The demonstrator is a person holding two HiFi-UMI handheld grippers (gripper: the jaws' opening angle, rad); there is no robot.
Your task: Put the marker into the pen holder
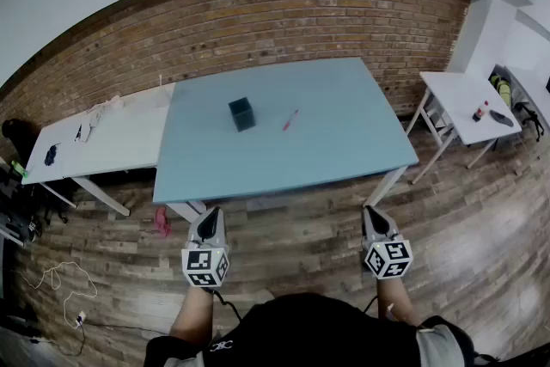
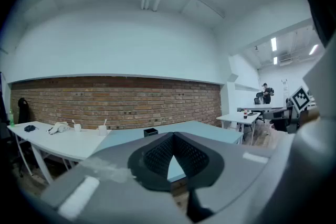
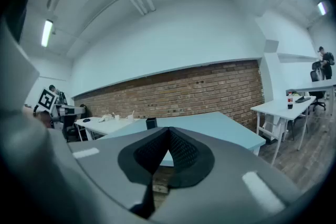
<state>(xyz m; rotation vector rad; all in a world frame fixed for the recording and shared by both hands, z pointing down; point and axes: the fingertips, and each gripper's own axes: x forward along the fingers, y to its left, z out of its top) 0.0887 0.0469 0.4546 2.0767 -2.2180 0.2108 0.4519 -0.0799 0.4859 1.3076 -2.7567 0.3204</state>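
A red marker (image 1: pixel 290 119) lies flat on the light blue table (image 1: pixel 344 142), just right of a dark square pen holder (image 1: pixel 241 113) that stands upright; the holder also shows in the left gripper view (image 2: pixel 150 132) and the right gripper view (image 3: pixel 151 123). My left gripper (image 1: pixel 207 223) is held in front of the table's near edge, left of centre, jaws shut and empty. My right gripper (image 1: pixel 375 221) hangs near the table's front right corner, also shut with nothing held. In both gripper views the tips (image 2: pixel 172 135) (image 3: pixel 168 129) meet, pointing over the table toward the brick wall.
A white table (image 1: pixel 103 142) with cups and small items adjoins the blue one on the left. Another white table (image 1: pixel 468 103) with a bottle stands at the right. A pink object (image 1: pixel 161 222) lies on the wood floor under the blue table. A person stands far off (image 2: pixel 266 93).
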